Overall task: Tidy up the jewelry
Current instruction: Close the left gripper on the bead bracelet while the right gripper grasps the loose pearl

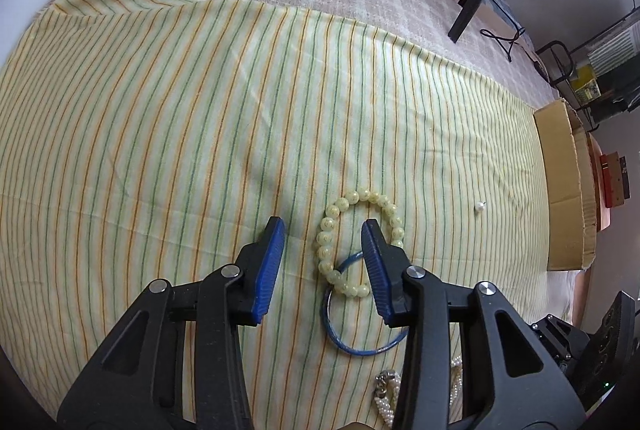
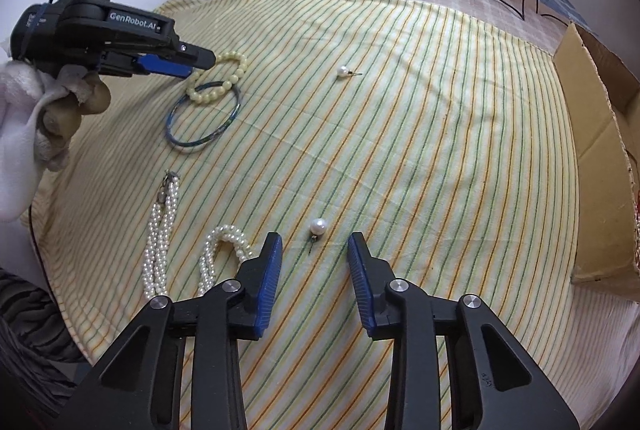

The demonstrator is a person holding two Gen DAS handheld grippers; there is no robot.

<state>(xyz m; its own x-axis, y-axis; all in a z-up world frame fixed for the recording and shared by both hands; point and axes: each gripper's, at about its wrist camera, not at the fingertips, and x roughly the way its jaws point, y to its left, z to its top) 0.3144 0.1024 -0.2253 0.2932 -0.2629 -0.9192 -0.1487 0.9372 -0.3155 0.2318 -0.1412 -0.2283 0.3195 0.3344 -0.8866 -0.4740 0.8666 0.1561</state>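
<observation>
Left claw hangs with its jaws apart over the pale bead bracelet, gripping nothing; that bracelet overlaps the blue bangle on my striped cloth. Right claw is likewise unclenched, 1 pearl earring lying between its blue pads, untouched. A 2nd pearl earring sits well apart, and the pearl strands lie left of it.

Striped cloth on bed — bracelets, pearl strands, earrings (two).
</observation>
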